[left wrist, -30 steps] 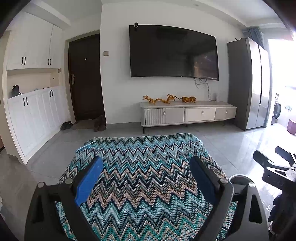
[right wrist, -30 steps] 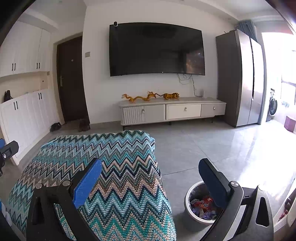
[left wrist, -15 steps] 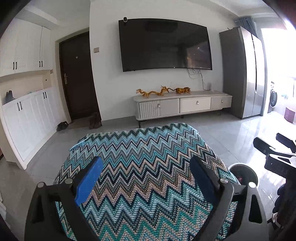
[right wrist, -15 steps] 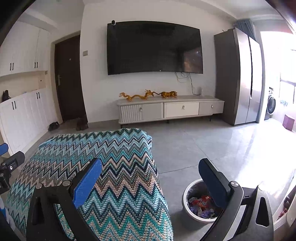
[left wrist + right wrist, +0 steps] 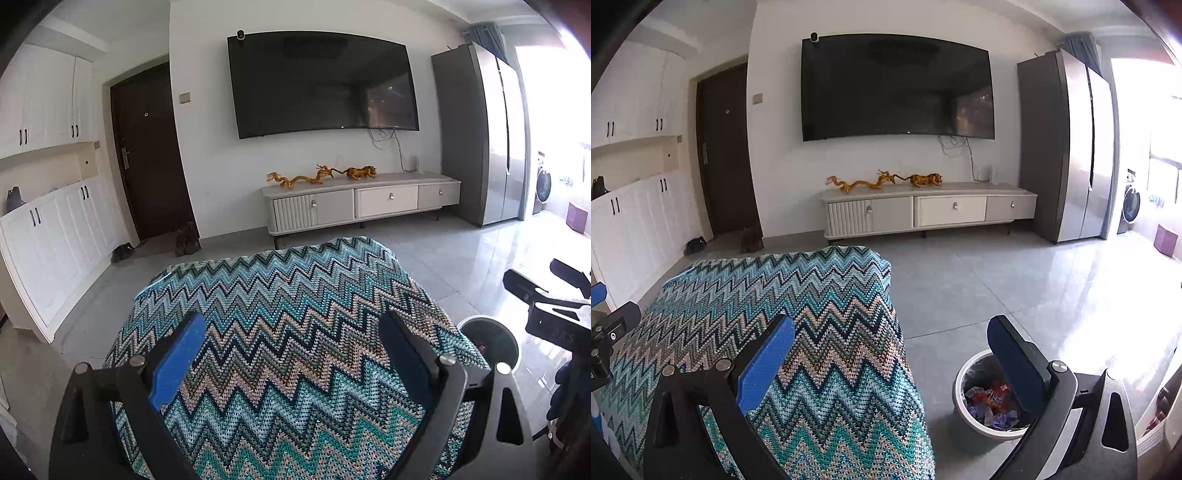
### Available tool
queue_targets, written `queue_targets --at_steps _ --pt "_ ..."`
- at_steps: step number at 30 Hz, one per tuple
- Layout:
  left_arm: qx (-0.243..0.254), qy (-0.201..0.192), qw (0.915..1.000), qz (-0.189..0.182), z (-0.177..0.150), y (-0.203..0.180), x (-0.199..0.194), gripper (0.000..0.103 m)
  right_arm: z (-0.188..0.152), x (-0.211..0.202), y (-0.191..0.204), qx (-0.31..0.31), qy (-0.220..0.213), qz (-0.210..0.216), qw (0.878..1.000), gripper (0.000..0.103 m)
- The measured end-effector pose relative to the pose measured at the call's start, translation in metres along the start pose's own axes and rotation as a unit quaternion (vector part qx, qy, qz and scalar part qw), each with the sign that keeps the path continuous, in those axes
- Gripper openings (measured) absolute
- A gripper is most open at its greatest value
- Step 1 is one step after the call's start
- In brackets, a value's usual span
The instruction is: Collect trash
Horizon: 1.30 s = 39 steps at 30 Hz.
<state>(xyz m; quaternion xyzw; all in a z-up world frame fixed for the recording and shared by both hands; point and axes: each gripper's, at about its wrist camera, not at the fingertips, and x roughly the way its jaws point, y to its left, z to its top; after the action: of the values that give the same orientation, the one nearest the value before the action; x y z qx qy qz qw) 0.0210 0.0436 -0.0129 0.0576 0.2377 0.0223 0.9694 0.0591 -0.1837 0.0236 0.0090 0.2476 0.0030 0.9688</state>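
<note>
L cabinets [image 5: 55, 236]: white, along L wall; shoes on floor by dark door [image 5: 147, 155]. Background only.
Tabletop [image 5: 288, 332]: covered w/ zigzag knit cloth, teal/grey/tan; no loose trash visible on it in either view, prob. cleared or nothing set out yet.
L tool [image 5: 291, 354]: fingers spread wide, nothing between them; hangs over near half of the cloth, aimed fwd at TV wall. Reads as a neutral hold, not a reach.
TV [image 5: 897, 85] + low console [image 5: 927, 210]: far wall, gold figurines on top; not part of the job.
R tool [image 5: 890, 358]: fingers spread wide, empty; straddles R edge of tabletop, L finger over cloth, R finger over the bin. Also seen at R edge of L wrist view [image 5: 554, 295].
Bin [image 5: 960, 398]: white, on floor just beside tabletop's R side, below its level; placed there so stuff can be dropped straight off the edge, I'd judge.
Trash [image 5: 988, 400]: red/purple wrappers already in the bin, below & slightly R of R tool's midline, partly hidden behind its R finger. Well apart from L tool; in L view bin shows only as a dark rim [image 5: 491, 332].
Fridge [image 5: 1071, 147]: tall, grey, far R; bright window glare beyond.
Progress (guess): collecting looks done or nearly so; nothing left in sight to pick.
</note>
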Motion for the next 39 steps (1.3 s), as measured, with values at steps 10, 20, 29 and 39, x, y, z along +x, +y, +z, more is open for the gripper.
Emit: queue_targets --at_steps 10,20,29,39 --pt "0.022 0.005 0.9997 -0.008 -0.002 -0.014 0.007 0.095 -0.006 0.007 -0.003 0.001 0.01 -0.011 1.0 0.102" --pt "0.044 0.003 0.9985 -0.031 0.001 -0.037 0.013 0.095 -0.006 0.008 -0.016 0.01 0.011 -0.029 0.999 0.102" --pt "0.036 -0.024 0.9984 -0.036 0.021 -0.041 0.009 0.095 0.006 0.004 -0.028 0.017 -0.002 -0.05 0.999 0.102" --pt "0.037 -0.021 0.9984 -0.037 0.024 -0.043 0.013 0.095 0.006 0.007 -0.033 0.02 -0.005 -0.056 0.998 0.102"
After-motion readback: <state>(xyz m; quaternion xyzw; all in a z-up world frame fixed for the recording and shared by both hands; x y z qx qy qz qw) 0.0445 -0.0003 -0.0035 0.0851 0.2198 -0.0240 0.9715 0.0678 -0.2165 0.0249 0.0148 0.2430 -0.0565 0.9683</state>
